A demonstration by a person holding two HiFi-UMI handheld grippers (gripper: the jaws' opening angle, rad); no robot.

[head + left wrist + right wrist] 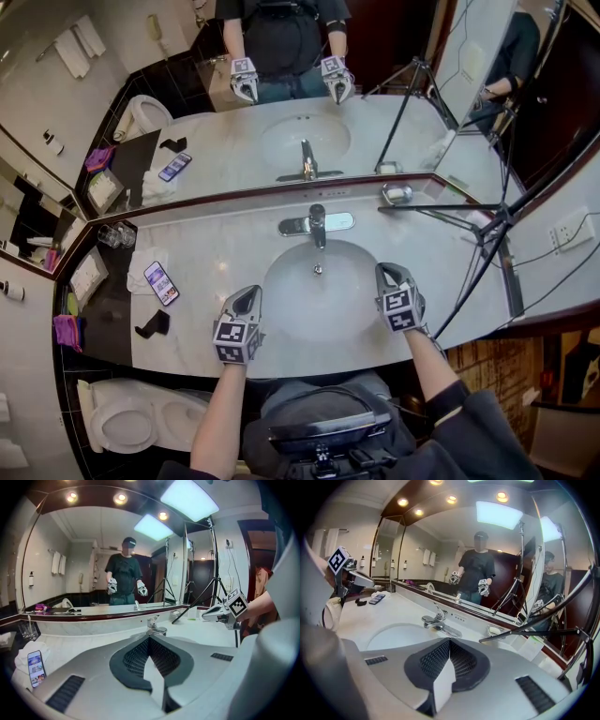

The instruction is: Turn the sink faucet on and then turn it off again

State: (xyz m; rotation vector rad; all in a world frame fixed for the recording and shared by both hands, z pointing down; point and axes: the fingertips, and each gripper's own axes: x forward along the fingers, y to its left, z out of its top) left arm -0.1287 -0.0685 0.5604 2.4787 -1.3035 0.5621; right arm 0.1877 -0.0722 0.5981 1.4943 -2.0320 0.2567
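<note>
My left gripper (246,298) and right gripper (388,274) both have their jaws closed together on nothing, and both hover at the near rim of the sink basin (291,291). The faucet (317,225) stands straight ahead across the basin, between the two grippers. Its base plate runs along the mirror and its spout points toward me. I judge the right gripper slightly nearer. A tripod leg (436,208) crosses the countertop (216,234) right of the faucet, beside a soap dish (397,194). A smartphone (160,282) lies well left.

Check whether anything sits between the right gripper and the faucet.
Nothing visible does. Only the open sink basin lies between the right gripper and the faucet. The tripod leg crosses the counter farther right, off that path.
</note>
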